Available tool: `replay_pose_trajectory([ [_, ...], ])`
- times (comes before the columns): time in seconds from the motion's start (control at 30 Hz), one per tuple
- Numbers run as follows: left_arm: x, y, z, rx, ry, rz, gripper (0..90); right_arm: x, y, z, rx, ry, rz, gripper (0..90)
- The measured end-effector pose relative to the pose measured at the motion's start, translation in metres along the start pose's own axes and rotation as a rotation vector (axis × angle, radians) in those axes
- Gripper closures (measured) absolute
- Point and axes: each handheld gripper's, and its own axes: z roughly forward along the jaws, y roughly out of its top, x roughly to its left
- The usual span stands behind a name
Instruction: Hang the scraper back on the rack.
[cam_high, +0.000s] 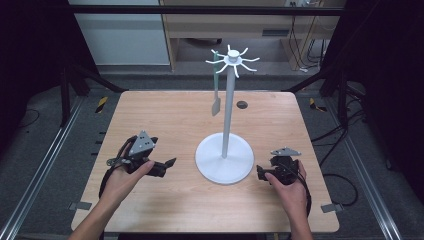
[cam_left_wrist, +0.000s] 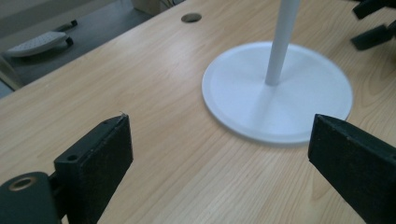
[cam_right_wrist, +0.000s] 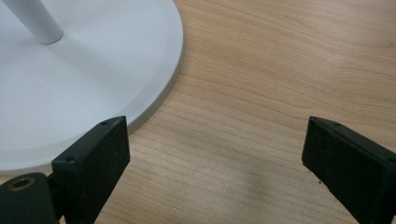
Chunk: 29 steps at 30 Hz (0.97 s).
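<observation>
**A:** Starting nearest, at the bottom of the high view: how were the two tools set?

**B:** The left gripper (cam_high: 162, 165) lay at lower left and the right gripper (cam_high: 262, 171) at lower right, each in a hand low over the pale wooden surface (cam_high: 165, 115). In both gripper views the black jaws stood wide apart with bare wood between them, holding and touching nothing.

**A:** And between them?

**B:** The tall white stand with a round flat base, slim pole and spoked hook crown (cam_high: 226, 145) stood at centre frame. The right gripper's jaws were just beside the base rim; the left's were near it but apart.

**A:** How would it handle?

**B:** I judged it stiff and smooth, probably slippery on the pole, with the weight low in the base. Taken high, it would likely tip; the lower pole seemed the better hold, or a jaw over the thin rim.

**A:** Farther back?

**B:** A pale grey-green long-handled spatula (cam_high: 216, 95) hung from a hook at upper centre, blade down, clear of the surface. It looked light and would probably swing; its handle was the place to pinch.
</observation>
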Motion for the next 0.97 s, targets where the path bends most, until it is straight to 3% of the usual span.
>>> replay_pose_trajectory([
  [0.2, 0.002, -0.033, 0.007, 0.065, 0.025, 0.012, 6.1, 0.0, -0.001, 0.0, 0.005, -0.001, 0.0, 7.9],
  [0.27, 0.003, -0.037, 0.008, 0.073, 0.025, 0.01, 6.1, 0.0, -0.001, 0.0, 0.006, -0.001, -0.001, 8.0],
  [0.43, 0.01, -0.062, 0.008, 0.106, 0.042, -0.018, 6.1, 0.001, -0.001, 0.001, 0.009, -0.001, -0.002, 8.0],
  [0.6, 0.014, -0.076, 0.006, 0.131, 0.047, -0.038, 6.1, 0.001, -0.002, 0.001, 0.013, -0.002, -0.003, 8.0],
  [0.73, 0.017, -0.098, 0.005, 0.183, 0.067, -0.059, 5.9, 0.002, -0.002, 0.002, 0.024, -0.001, -0.011, 8.0],
  [0.9, 0.016, -0.108, 0.009, 0.252, 0.084, -0.058, 5.9, 0.002, -0.001, 0.001, 0.023, 0.003, -0.01, 8.0],
  [0.97, 0.015, -0.104, 0.009, 0.226, 0.098, -0.062, 6.0, 0.002, -0.001, 0.001, 0.022, 0.0, -0.007, 8.0],
])
